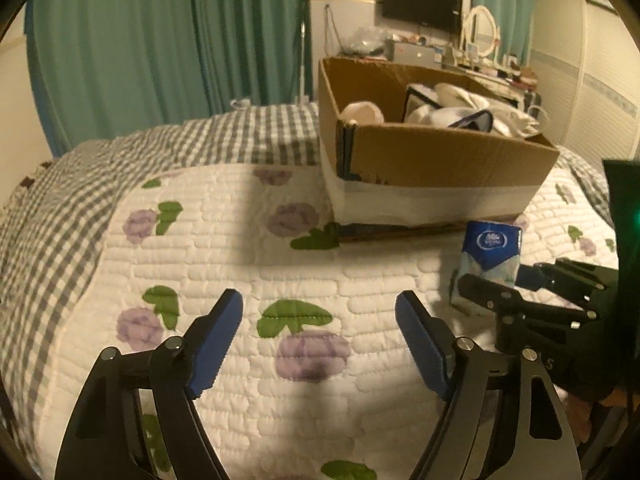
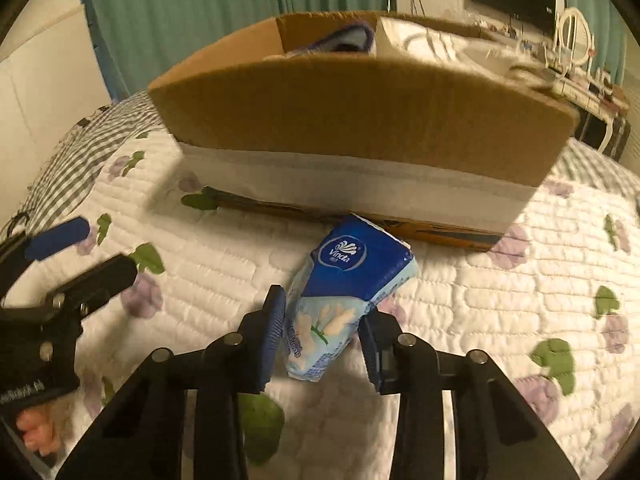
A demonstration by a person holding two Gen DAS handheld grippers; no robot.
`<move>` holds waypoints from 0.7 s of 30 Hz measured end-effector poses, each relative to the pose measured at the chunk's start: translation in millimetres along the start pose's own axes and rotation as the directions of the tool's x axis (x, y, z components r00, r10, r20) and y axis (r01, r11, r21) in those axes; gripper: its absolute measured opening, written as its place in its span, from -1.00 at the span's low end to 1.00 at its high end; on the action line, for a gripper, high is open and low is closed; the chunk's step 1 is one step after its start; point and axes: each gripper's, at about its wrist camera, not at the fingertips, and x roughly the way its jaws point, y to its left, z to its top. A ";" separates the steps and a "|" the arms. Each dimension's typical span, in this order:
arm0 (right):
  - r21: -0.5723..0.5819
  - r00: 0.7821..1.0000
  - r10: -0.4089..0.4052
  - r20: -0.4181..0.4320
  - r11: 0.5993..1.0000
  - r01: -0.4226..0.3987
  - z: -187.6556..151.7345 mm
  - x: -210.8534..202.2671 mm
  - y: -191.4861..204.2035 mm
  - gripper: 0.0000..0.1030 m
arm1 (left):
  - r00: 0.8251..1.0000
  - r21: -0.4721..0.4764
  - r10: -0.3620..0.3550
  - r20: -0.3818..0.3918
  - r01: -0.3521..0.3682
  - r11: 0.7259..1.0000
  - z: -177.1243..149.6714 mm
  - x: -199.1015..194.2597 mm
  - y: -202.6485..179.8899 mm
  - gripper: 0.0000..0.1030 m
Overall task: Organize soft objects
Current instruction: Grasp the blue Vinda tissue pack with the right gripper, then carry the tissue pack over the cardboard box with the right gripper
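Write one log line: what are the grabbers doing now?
right gripper: gripping tissue pack | left gripper: open, empty | cardboard box: behind pack

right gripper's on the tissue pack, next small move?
Probably lift the tissue pack and carry it over the cardboard box wall: the right gripper fingers pinch its lower end, it lies on the quilt against the box, and the left gripper is empty.

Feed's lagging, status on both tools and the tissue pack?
Right tool clamped on tissue pack, pack on quilt. Left tool open, empty. Cardboard box just beyond, path clear.
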 end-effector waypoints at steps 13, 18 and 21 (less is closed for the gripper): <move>0.001 0.988 0.030 0.149 1.000 -0.030 -16.4 -113.2 4.6 -0.33 | 0.998 -0.002 -0.045 0.049 0.045 0.999 11.3 -63.1 -0.5 0.12; -0.001 0.975 0.028 0.222 1.000 -0.028 -14.2 -156.1 10.3 -0.33 | 0.990 0.036 -0.045 0.133 0.040 0.999 20.1 -103.2 -6.7 0.09; -0.011 0.961 0.019 0.275 1.000 -0.017 -11.7 -185.1 11.3 -0.33 | 0.981 0.051 -0.054 0.187 0.045 0.998 27.3 -123.8 -9.5 0.09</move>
